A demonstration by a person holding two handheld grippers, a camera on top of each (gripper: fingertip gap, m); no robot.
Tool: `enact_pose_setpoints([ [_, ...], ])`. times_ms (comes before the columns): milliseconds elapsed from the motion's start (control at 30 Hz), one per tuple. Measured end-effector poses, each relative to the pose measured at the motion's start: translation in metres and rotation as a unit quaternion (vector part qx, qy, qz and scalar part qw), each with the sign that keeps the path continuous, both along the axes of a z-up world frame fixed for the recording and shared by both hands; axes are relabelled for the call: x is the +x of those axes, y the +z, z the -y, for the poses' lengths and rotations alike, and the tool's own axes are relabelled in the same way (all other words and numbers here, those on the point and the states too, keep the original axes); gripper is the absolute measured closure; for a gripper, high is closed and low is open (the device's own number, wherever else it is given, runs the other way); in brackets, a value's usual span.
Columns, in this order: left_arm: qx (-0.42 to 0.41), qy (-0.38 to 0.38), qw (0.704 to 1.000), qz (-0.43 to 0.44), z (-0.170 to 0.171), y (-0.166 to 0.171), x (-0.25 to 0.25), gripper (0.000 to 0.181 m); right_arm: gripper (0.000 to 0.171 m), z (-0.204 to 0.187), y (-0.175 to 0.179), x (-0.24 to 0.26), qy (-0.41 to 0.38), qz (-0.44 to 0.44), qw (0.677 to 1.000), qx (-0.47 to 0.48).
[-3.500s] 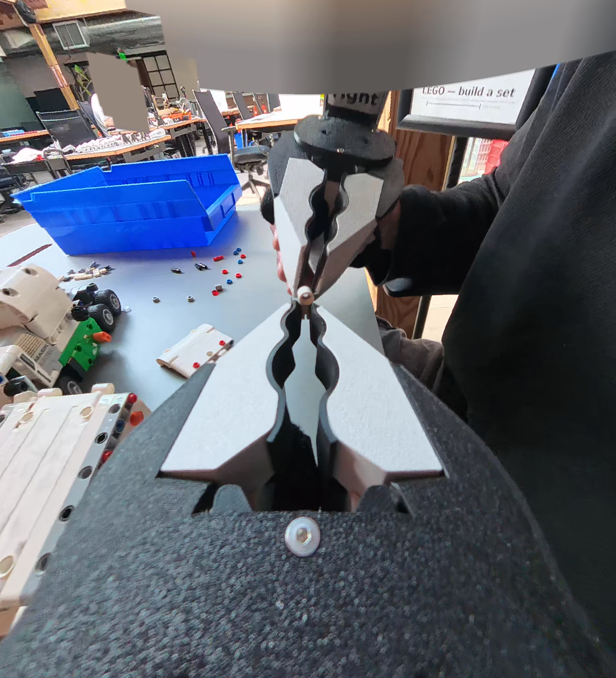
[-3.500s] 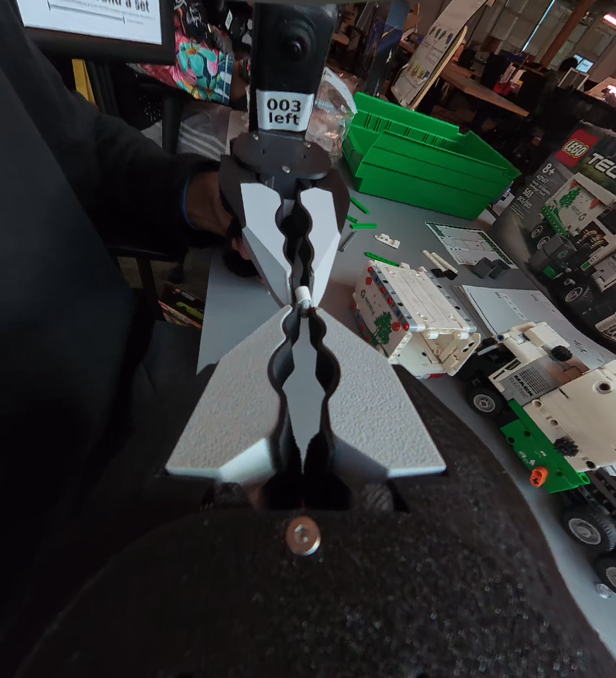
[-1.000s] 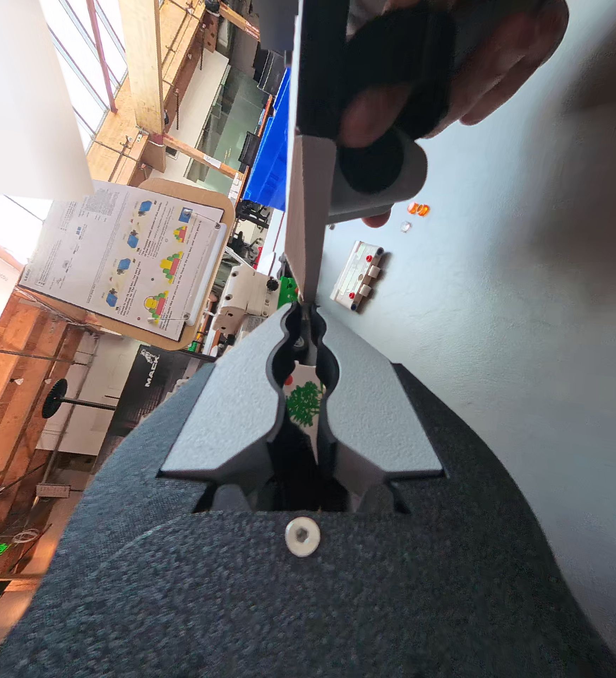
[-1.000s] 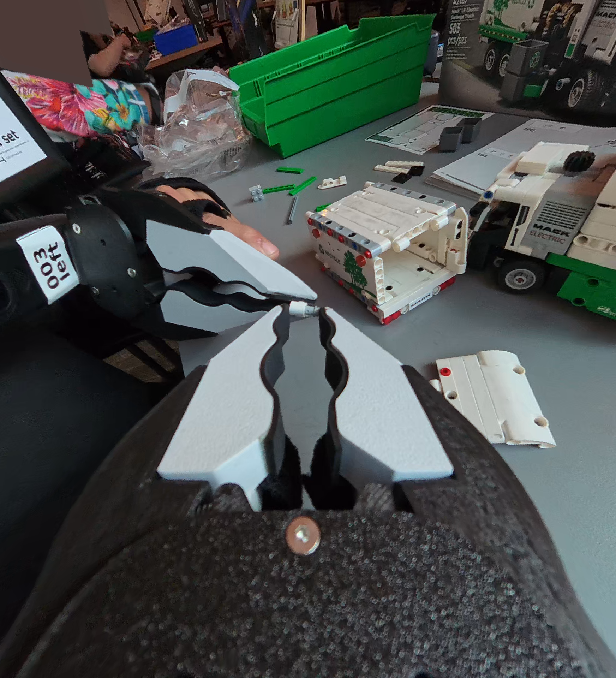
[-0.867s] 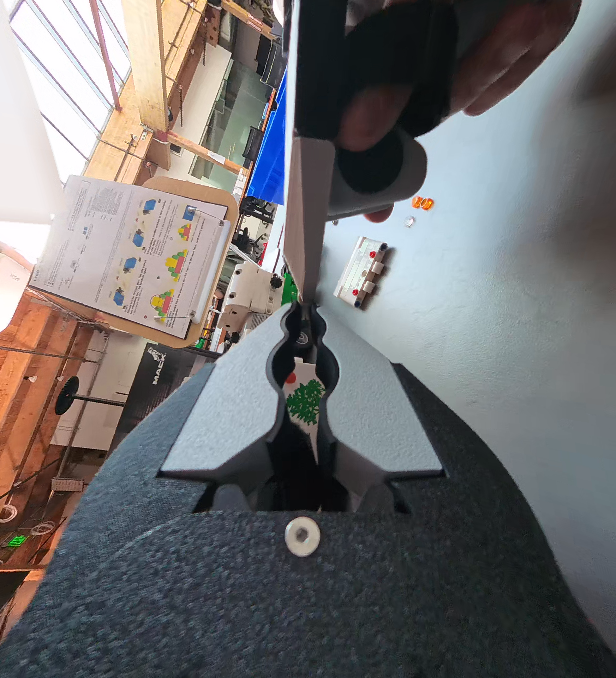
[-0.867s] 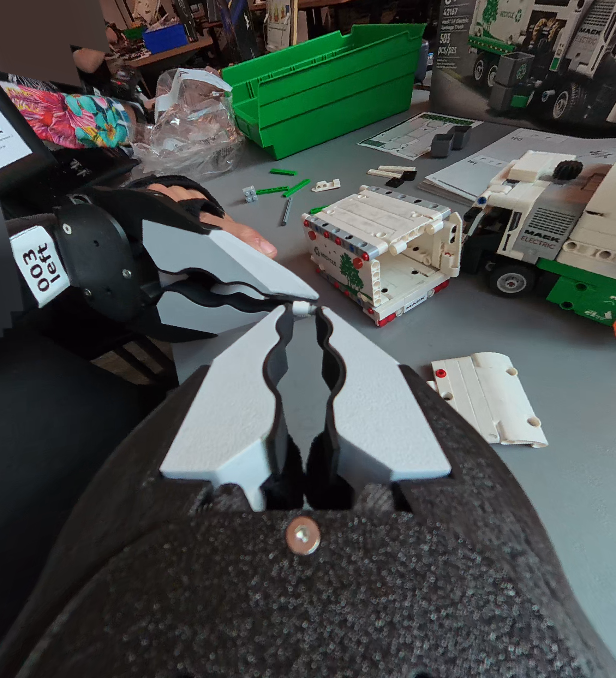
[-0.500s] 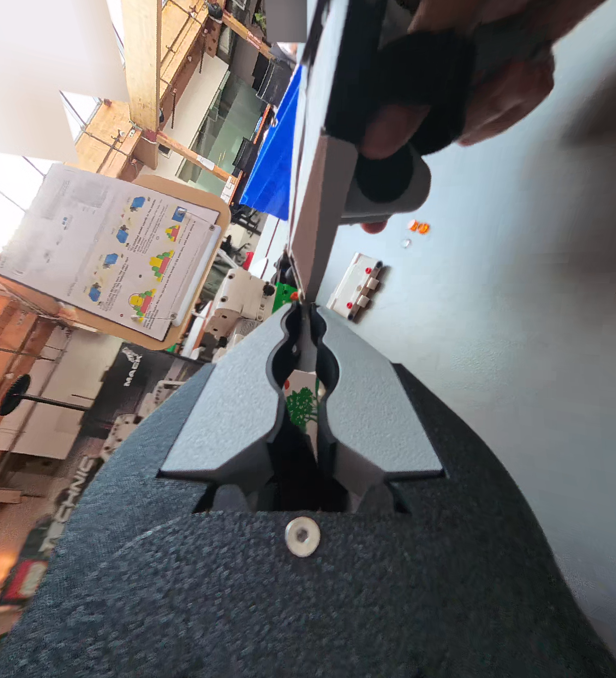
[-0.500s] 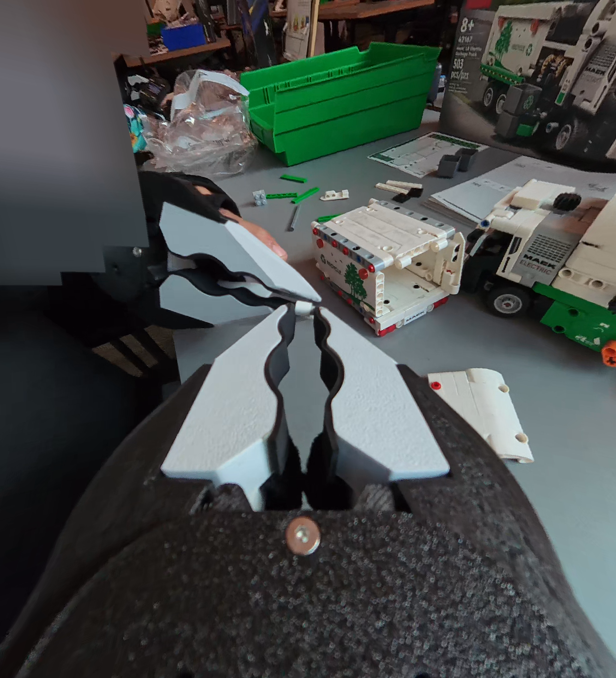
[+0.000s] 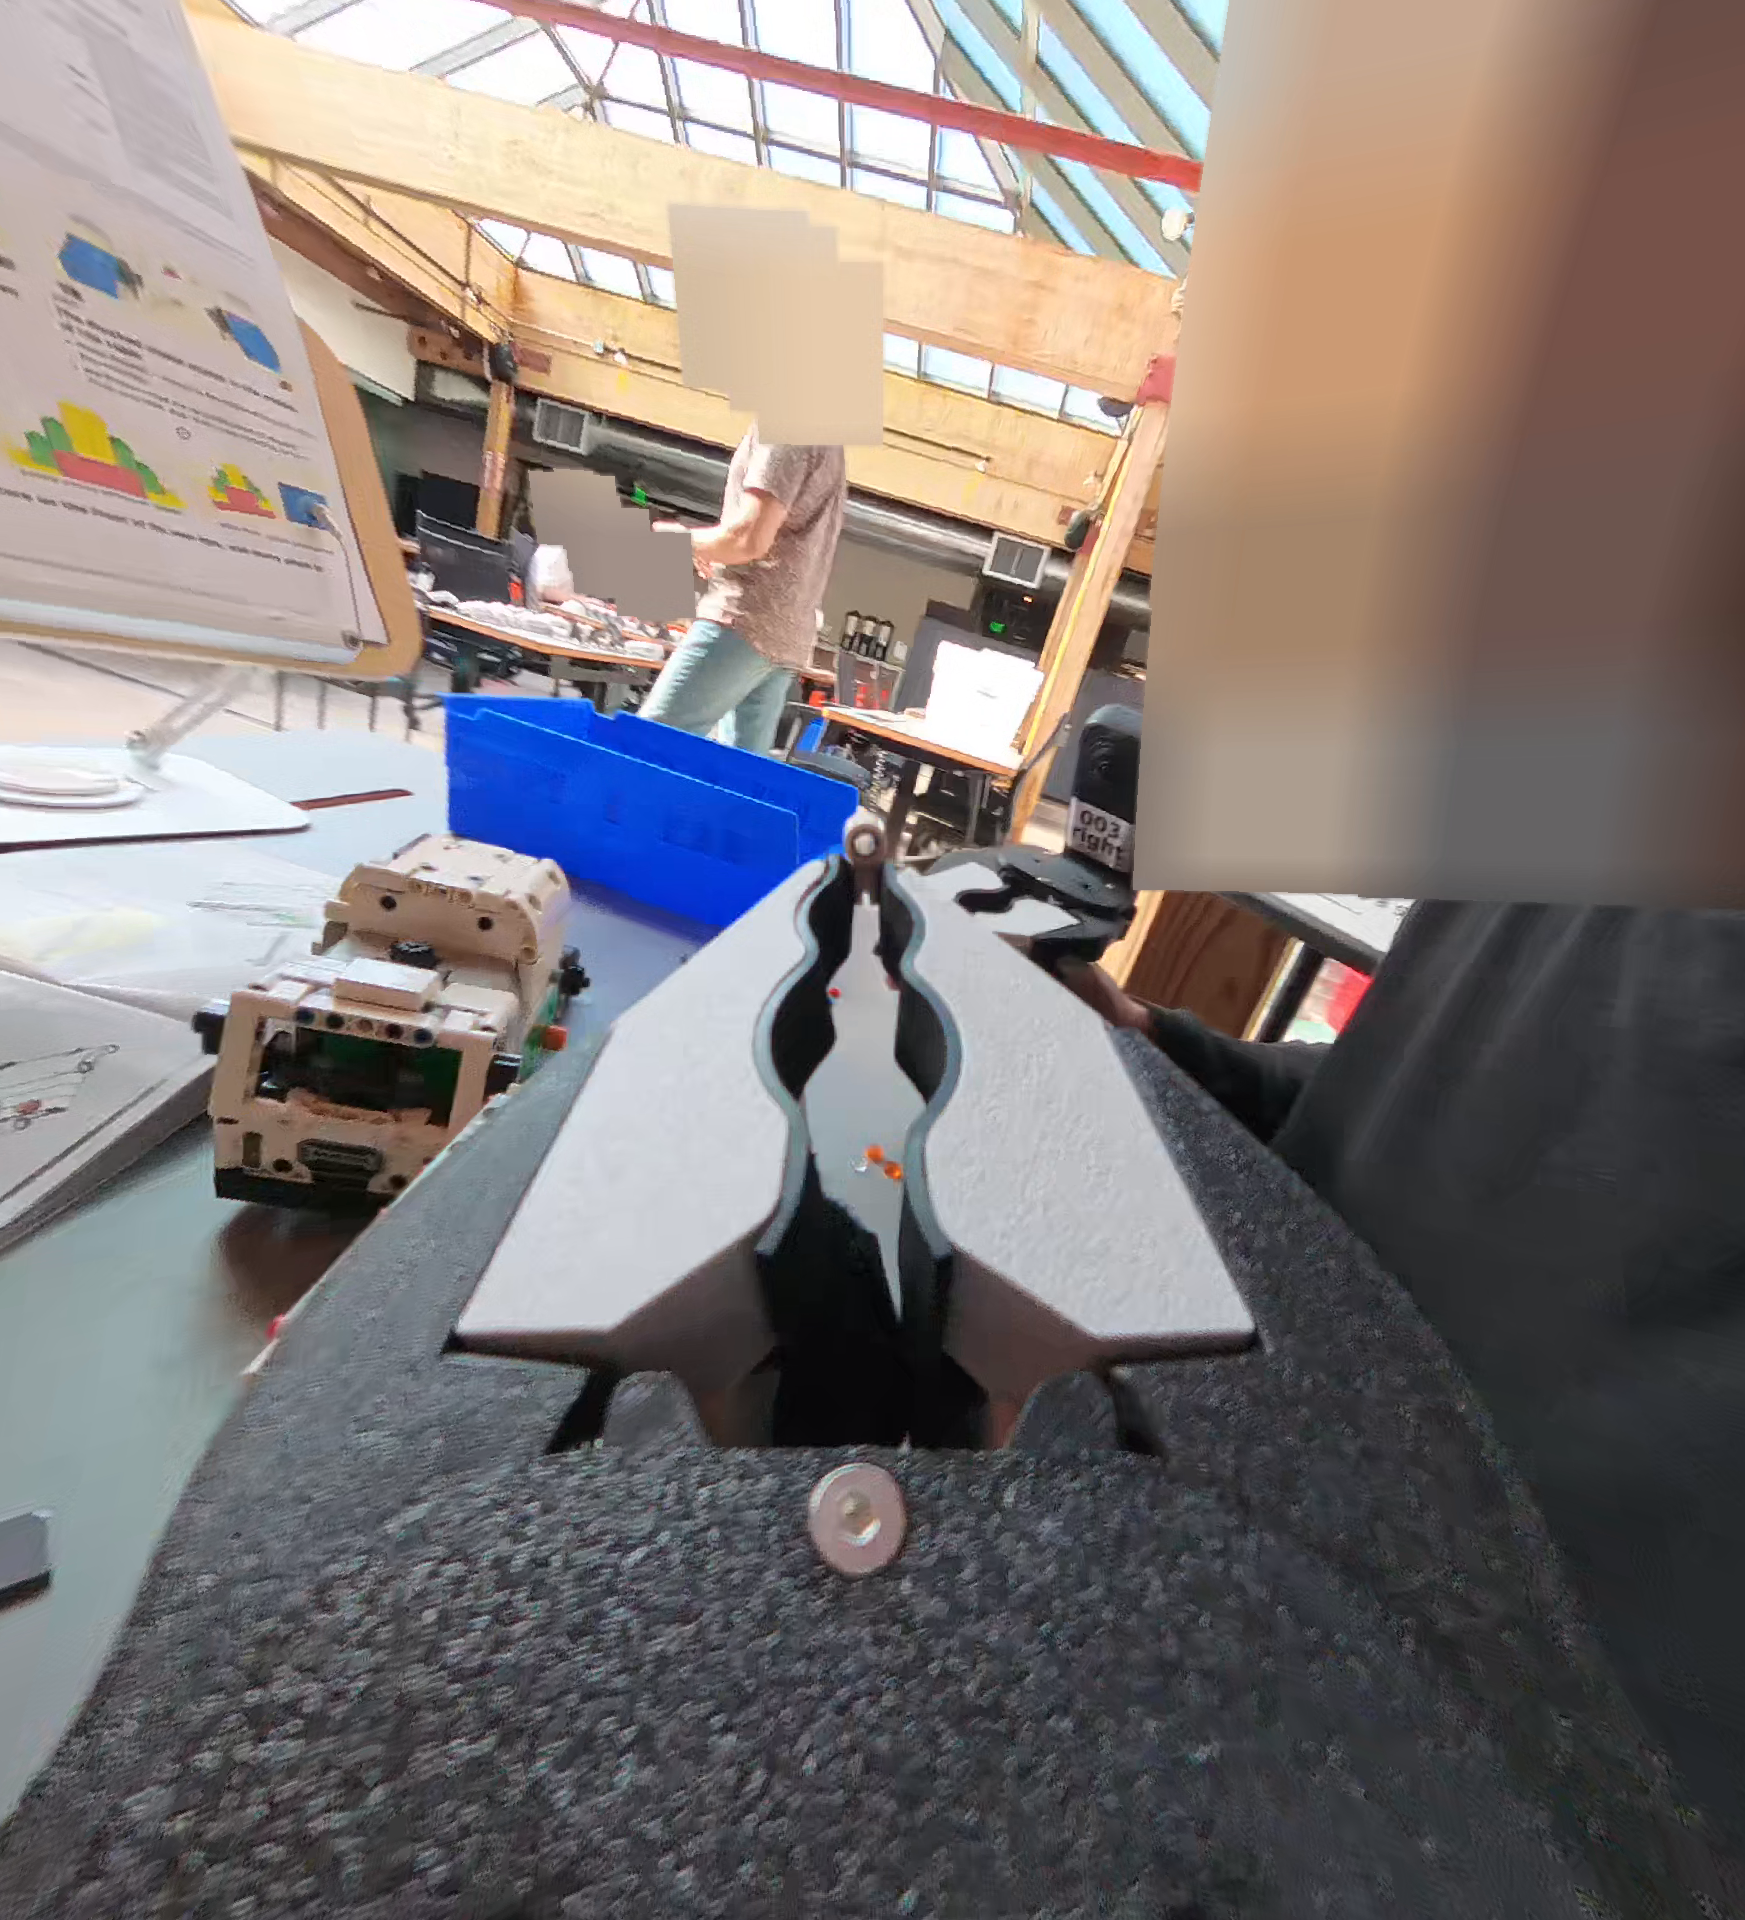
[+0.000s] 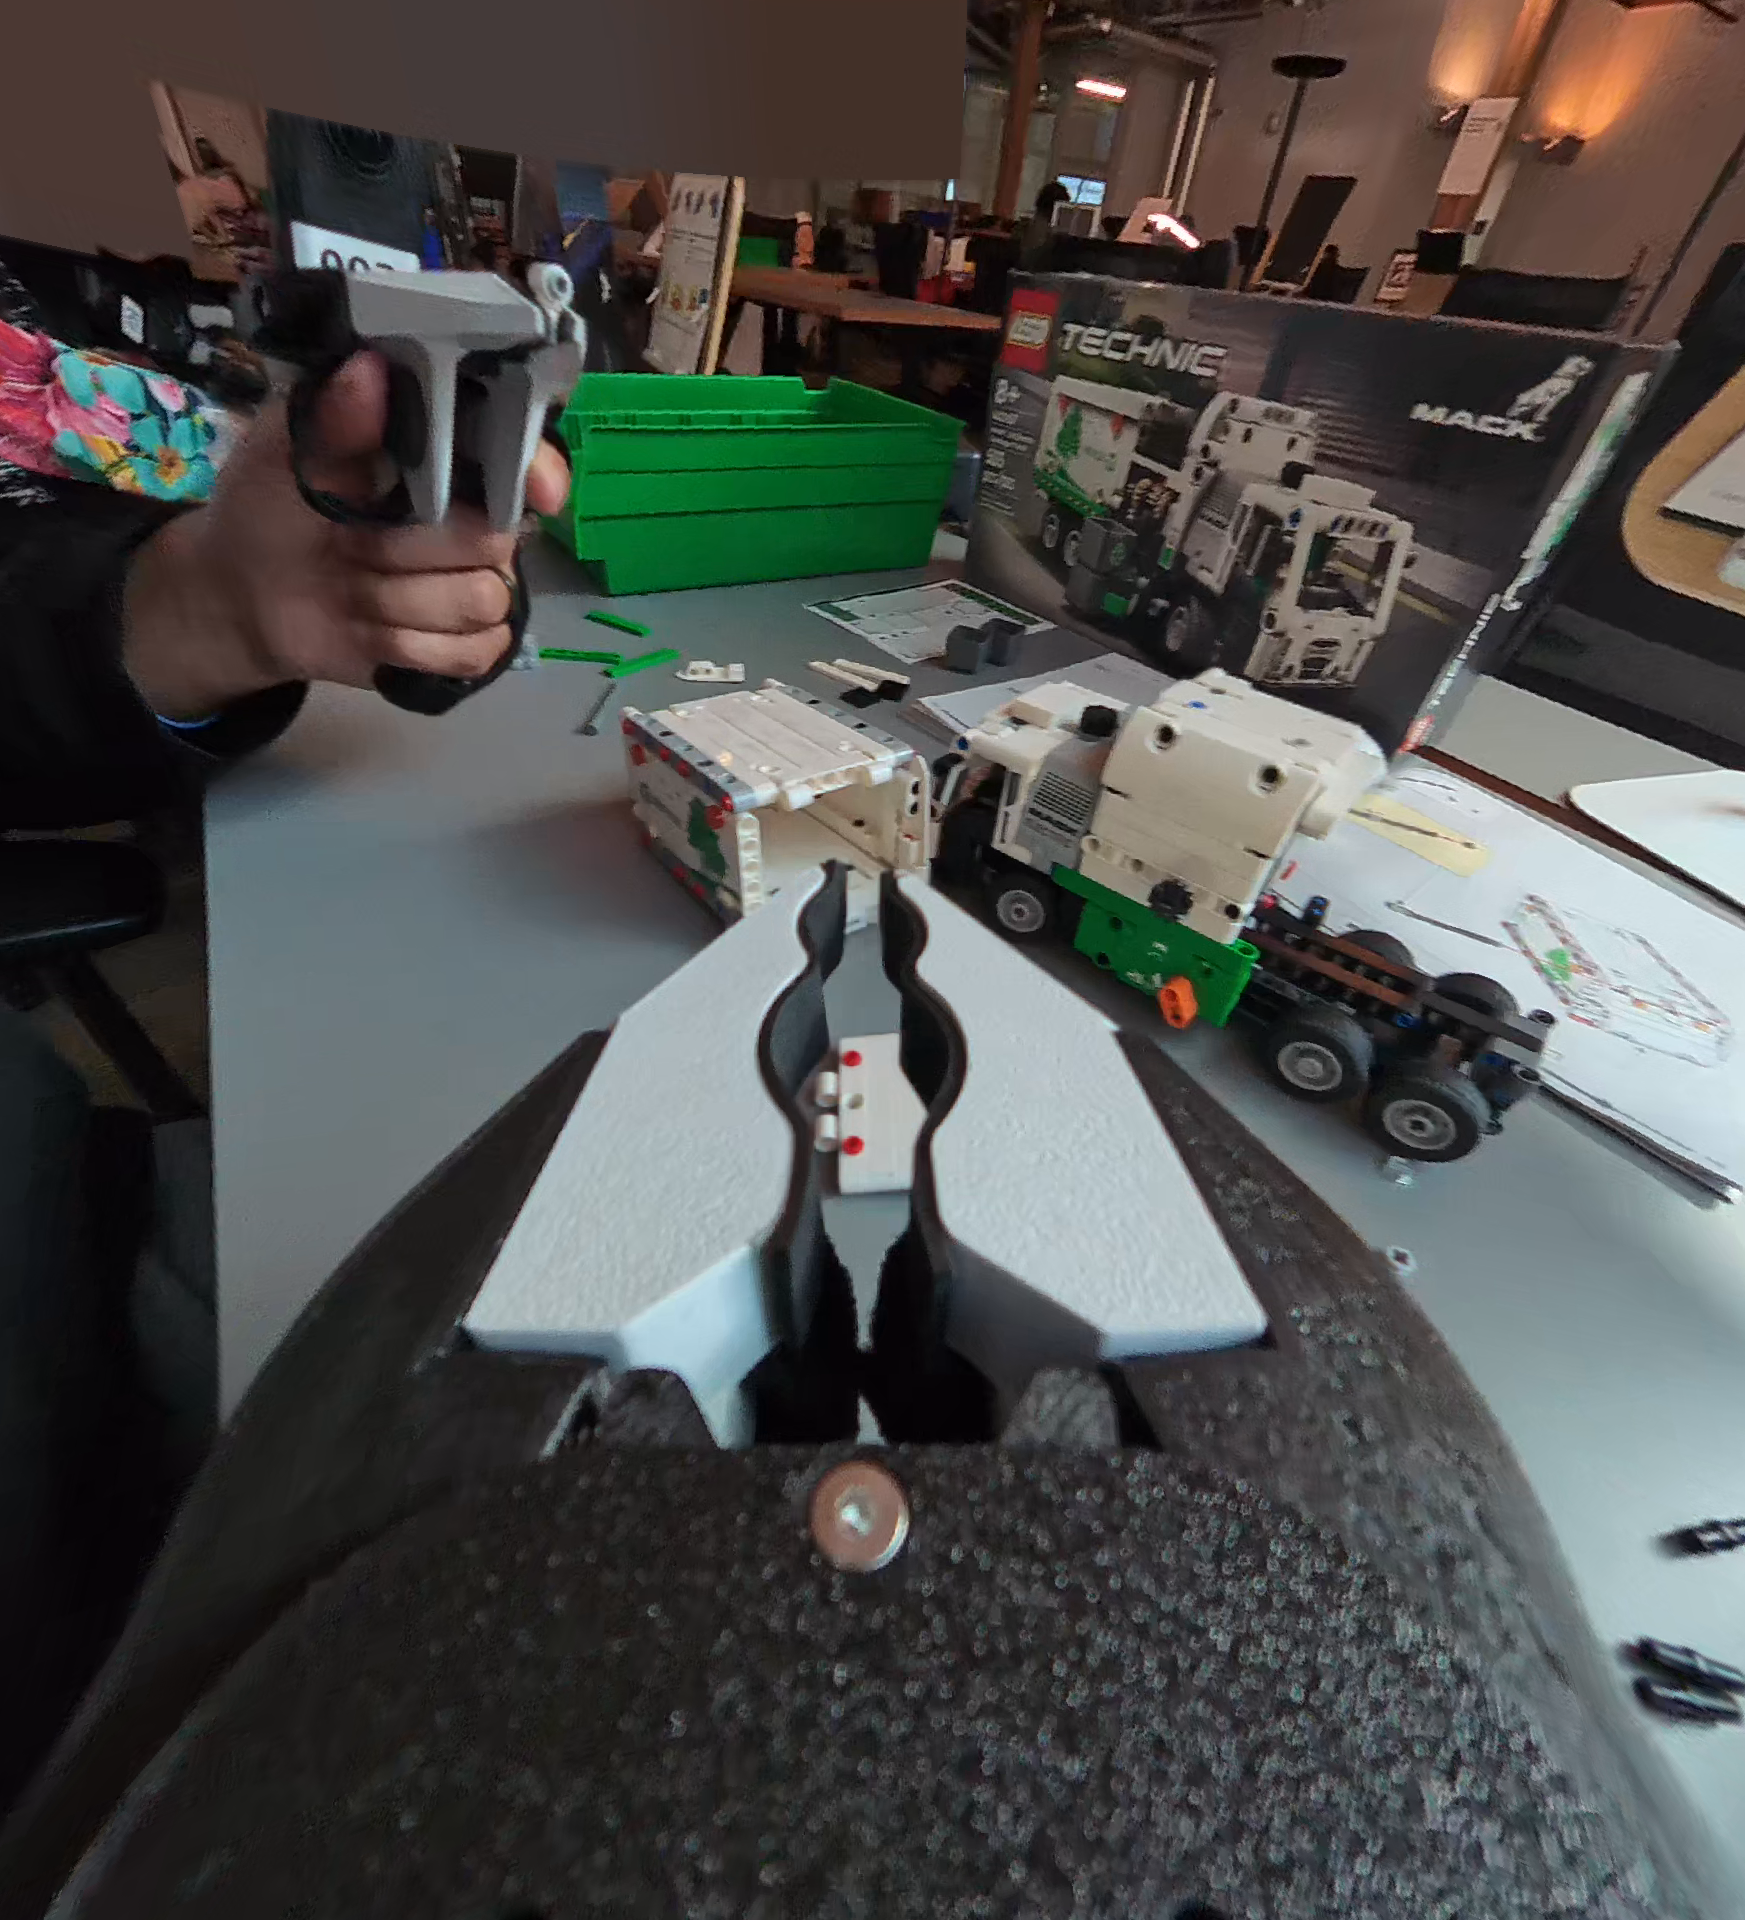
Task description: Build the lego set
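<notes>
The left gripper (image 9: 866,871) is raised off the grey desk (image 10: 411,935), its fingers (image 9: 681,1122) clamped on a small light-grey pin (image 9: 862,840) at their tips. The right gripper (image 10: 855,883) has its fingers (image 10: 1044,1122) slightly apart and empty, above a white panel (image 10: 873,1117) lying on the desk. The white container body (image 10: 774,790) and truck (image 10: 1159,862) stand beyond, before a green bin (image 10: 754,488).
</notes>
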State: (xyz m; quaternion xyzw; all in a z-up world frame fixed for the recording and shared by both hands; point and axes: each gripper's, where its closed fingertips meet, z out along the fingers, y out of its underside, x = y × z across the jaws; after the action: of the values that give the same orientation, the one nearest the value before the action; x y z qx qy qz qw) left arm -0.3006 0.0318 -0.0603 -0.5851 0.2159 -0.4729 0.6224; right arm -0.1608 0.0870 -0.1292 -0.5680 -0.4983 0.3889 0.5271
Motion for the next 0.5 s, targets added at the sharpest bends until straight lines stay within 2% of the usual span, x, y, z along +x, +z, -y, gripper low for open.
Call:
enact_pose_setpoints([
  [133,-0.014,-0.011,0.998,-0.056,-0.034,0.005,-0.024,0.179,0.168,-0.031,-0.005,0.013,-0.039,-0.010,0.999,0.000],
  [300,-0.052,-0.033,0.997,-0.040,-0.077,-0.007,-0.047,0.180,0.169,-0.054,-0.012,0.018,-0.058,-0.016,0.998,-0.028],
  [500,-0.075,0.004,0.997,-0.031,-0.089,-0.037,-0.072,0.179,0.168,-0.060,-0.018,0.021,-0.068,0.001,0.997,-0.021],
])
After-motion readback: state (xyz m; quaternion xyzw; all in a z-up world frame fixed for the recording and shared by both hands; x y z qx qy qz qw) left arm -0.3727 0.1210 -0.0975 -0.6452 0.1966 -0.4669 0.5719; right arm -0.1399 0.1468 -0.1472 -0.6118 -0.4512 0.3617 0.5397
